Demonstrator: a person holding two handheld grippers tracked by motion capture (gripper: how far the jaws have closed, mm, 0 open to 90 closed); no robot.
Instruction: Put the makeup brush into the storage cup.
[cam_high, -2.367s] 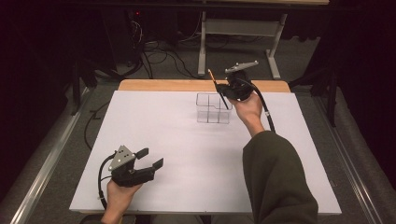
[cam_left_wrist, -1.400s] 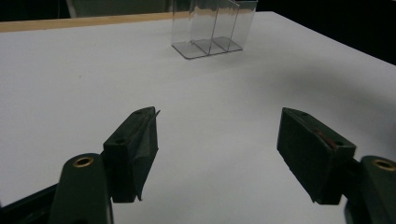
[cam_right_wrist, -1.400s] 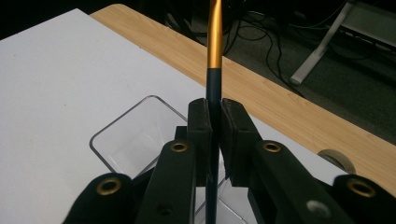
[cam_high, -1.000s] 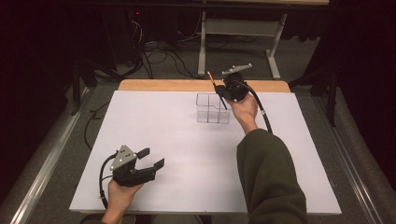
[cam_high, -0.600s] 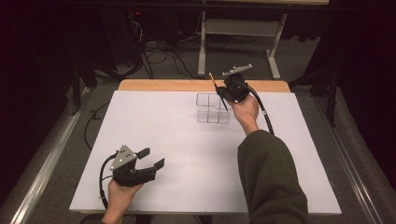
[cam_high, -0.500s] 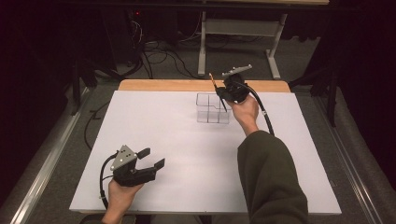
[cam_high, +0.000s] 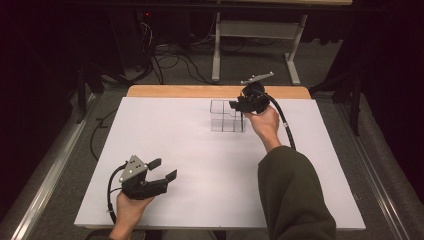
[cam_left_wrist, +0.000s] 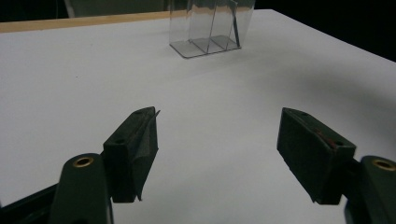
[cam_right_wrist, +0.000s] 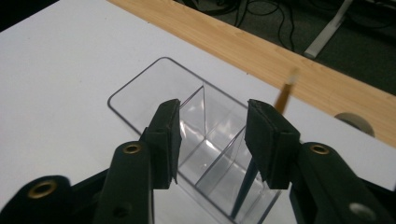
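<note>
Your right gripper (cam_high: 239, 106) hangs above the clear plastic three-compartment organiser (cam_high: 226, 116), which stands on the white table top (cam_high: 200, 165) near its far edge. A thin orange-tipped pencil (cam_right_wrist: 261, 154) leans in its end compartment. Your left gripper (cam_high: 164, 170) sits well apart, at the near left.

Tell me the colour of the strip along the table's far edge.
Light wooden tan strip, clearest in the right gripper view.
</note>
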